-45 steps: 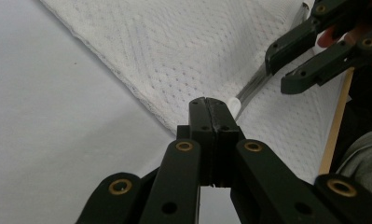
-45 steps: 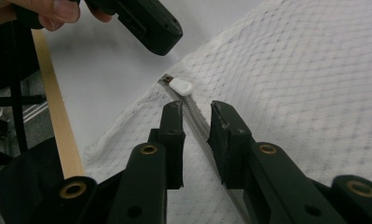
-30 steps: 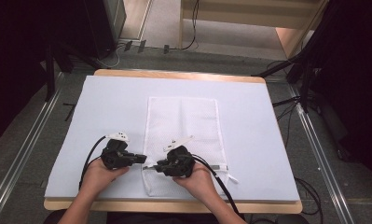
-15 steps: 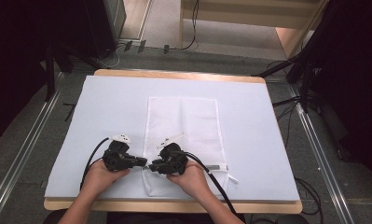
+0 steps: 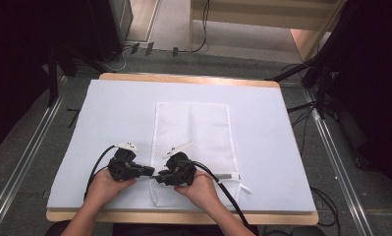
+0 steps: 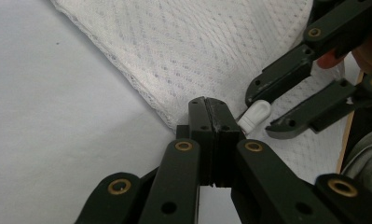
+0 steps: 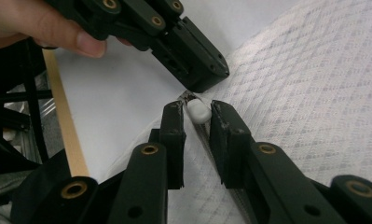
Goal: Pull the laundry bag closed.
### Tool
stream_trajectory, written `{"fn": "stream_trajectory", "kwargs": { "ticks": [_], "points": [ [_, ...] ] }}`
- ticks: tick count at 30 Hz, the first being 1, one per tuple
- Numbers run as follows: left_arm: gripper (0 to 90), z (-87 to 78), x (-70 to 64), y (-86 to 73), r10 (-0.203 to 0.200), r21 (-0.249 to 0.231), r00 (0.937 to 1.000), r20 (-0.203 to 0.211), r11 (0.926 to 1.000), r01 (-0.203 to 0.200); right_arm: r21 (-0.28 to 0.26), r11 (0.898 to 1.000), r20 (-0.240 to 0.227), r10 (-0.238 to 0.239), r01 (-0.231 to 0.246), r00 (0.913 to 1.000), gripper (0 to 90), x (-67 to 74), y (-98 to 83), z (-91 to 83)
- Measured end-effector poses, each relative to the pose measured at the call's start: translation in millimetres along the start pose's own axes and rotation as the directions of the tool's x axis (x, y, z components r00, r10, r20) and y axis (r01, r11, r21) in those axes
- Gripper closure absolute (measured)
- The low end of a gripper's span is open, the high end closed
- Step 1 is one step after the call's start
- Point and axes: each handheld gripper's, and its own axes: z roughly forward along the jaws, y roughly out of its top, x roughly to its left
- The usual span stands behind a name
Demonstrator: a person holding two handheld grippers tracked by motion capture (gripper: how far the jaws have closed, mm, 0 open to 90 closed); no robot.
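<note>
High view, pale blue mat [image 5: 110, 118] — wooden table [image 5: 183, 78]

One mesh bag [image 5: 192, 142], one zipper pull [image 7: 197, 112], two grippers.

A: How do the hands sit?
B: Both forearms come in low and near together. The left hand [image 5: 106, 183] wraps the left gripper [image 5: 150, 172], the right hand [image 5: 201, 187] the right gripper [image 5: 159, 178], and their tips point at each other, almost meeting.
A: And the jaws?
B: The left gripper's are pressed together; the right gripper's stand a little apart
</note>
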Motion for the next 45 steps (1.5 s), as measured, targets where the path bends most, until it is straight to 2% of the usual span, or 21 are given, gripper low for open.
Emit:
{"fn": "stream_trajectory", "kwargs": {
  "ticks": [6, 10, 12, 15, 19, 24, 26, 27, 36, 39, 45],
  "points": [
    [90.0, 0.2, -0.2, 0.3, -0.005, 0.004, 1.0, 0.001, 1.0, 0.005, -0.009, 1.0, 0.004, -0.023, 0.023, 0.9997, 76.0, 2.8, -0.7, -3.6],
    [90.0, 0.1, 0.0, 0.2, -0.009, 0.003, 1.0, 0.002, 1.0, 0.009, -0.005, 1.0, -0.004, 0.001, -0.001, 1.0, 76.4, -0.8, 3.6, -1.7],
    [90.0, 0.0, 0.2, 0.2, -0.008, 0.003, 1.0, 0.002, 1.0, 0.008, -0.001, 1.0, -0.001, -0.005, 0.005, 1.0, 76.5, -1.3, 5.1, -0.9],
    [89.6, -0.4, 0.8, 0.2, -0.009, 0.003, 0.9999, 0.005, 1.0, 0.009, -0.001, 1.0, -0.016, -0.017, 0.017, 0.9997, 82.2, 0.7, 10.0, -3.9],
    [89.6, -0.3, 0.5, 0.3, -0.013, 0.002, 0.9999, 0.004, 0.9999, 0.013, 0.013, 1.0, -0.027, -0.023, 0.023, 0.9994, 84.7, 1.8, 12.5, -2.9],
    [89.6, -0.4, 0.7, 0.1, -0.02, 0.001, 0.9998, 0.008, 0.9998, 0.02, 0.03, 0.999, -0.012, -0.011, 0.011, 0.9999, 84.7, 3.1, 12.0, 2.9],
    [89.2, -1.2, 0.9, -0.1, -0.024, 0.001, 0.9997, 0.009, 0.9997, 0.024, 0.055, 0.998, -0.006, -0.006, 0.006, 1.0, 87.1, 0.0, 9.0, 4.8],
    [88.9, -1.2, 0.9, -0.1, -0.024, 0.001, 0.9997, 0.009, 0.9997, 0.024, 0.056, 0.998, -0.014, 0.006, -0.005, 0.9999, 87.2, -1.1, 7.3, 5.4],
    [88.9, -2.5, -2.4, -0.9, -0.024, 0.008, 0.9996, 0.011, 0.9997, 0.024, 0.05, 0.999, -0.02, 0.017, -0.016, 0.9997, 87.0, -3.7, 4.0, 11.8],
    [90.0, -0.9, -2.8, -1.7, -0.016, 0.001, 0.9999, 0.002, 0.9999, 0.016, 0.044, 0.999, -0.021, 0.024, -0.023, 0.9995, 87.5, -3.4, 3.0, 12.3],
    [90.0, 0.1, -8.0, -1.9, 0.036, 0.006, 0.9987, -0.037, 0.9993, -0.036, 0.026, 0.999, -0.014, 0.021, -0.021, 0.9997, 88.0, -3.8, -0.1, 11.1]
  ]
}}
